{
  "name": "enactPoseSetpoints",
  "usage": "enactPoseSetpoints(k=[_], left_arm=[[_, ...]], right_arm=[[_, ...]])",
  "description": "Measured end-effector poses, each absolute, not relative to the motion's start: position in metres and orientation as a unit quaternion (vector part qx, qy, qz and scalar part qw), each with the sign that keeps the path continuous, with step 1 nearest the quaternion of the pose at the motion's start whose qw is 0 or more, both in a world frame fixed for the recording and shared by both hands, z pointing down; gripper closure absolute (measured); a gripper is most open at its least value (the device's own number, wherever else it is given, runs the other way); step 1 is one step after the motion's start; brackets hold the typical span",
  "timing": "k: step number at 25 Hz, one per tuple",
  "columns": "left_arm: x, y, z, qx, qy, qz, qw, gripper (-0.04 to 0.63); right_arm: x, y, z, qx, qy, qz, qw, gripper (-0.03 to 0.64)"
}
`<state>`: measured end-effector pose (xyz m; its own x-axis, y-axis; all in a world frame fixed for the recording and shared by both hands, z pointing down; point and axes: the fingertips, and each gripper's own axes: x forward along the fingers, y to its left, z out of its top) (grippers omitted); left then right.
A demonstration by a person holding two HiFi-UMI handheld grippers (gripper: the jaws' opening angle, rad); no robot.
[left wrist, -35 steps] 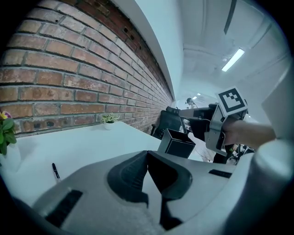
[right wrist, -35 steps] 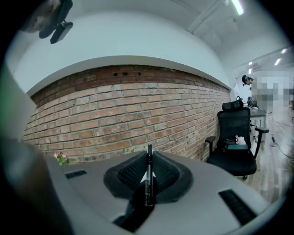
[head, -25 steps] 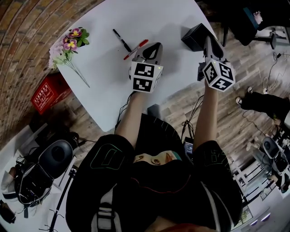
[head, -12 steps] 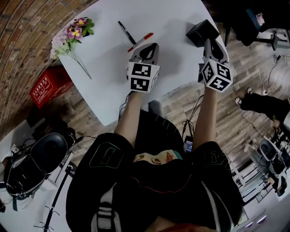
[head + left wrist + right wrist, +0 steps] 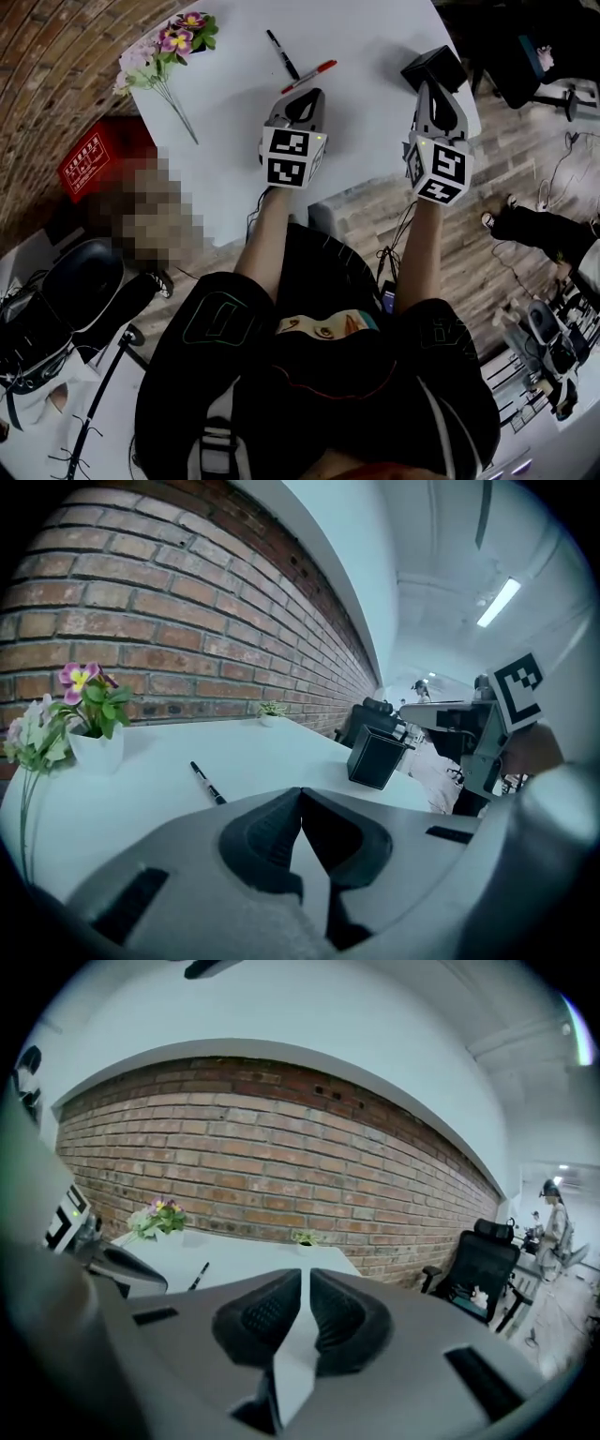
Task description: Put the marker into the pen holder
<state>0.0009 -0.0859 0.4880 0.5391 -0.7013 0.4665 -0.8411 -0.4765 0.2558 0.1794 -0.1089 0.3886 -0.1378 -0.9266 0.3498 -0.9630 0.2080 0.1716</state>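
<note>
While the person holds both grippers above the near edge of the white worktop (image 5: 366,37), the red marker (image 5: 309,75) lies flat just beyond the tip of the left gripper (image 5: 307,97), untouched, with a black pen (image 5: 282,54) close behind it, angled the other way. The left gripper's fingers (image 5: 267,832) meet at their tips with nothing between them. The right gripper (image 5: 433,91) points at the black pen holder (image 5: 431,66), which stands upright near the worktop's right corner, well apart from the marker. Its fingers (image 5: 258,1316) are closing, with only a narrow gap left and nothing in it. A small pot of flowers (image 5: 183,33) sits at the far left by the brick wall (image 5: 281,1166).
</note>
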Motion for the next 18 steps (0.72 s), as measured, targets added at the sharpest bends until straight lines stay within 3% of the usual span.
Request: enactPoseSetpoints(k=[18], left_arm=[[-0.09, -0.063, 0.514, 0.797, -0.528, 0.135, 0.26, 0.594]], right_arm=[[0.001, -0.102, 0.467, 0.328, -0.884, -0.004, 0.333, 0.583]])
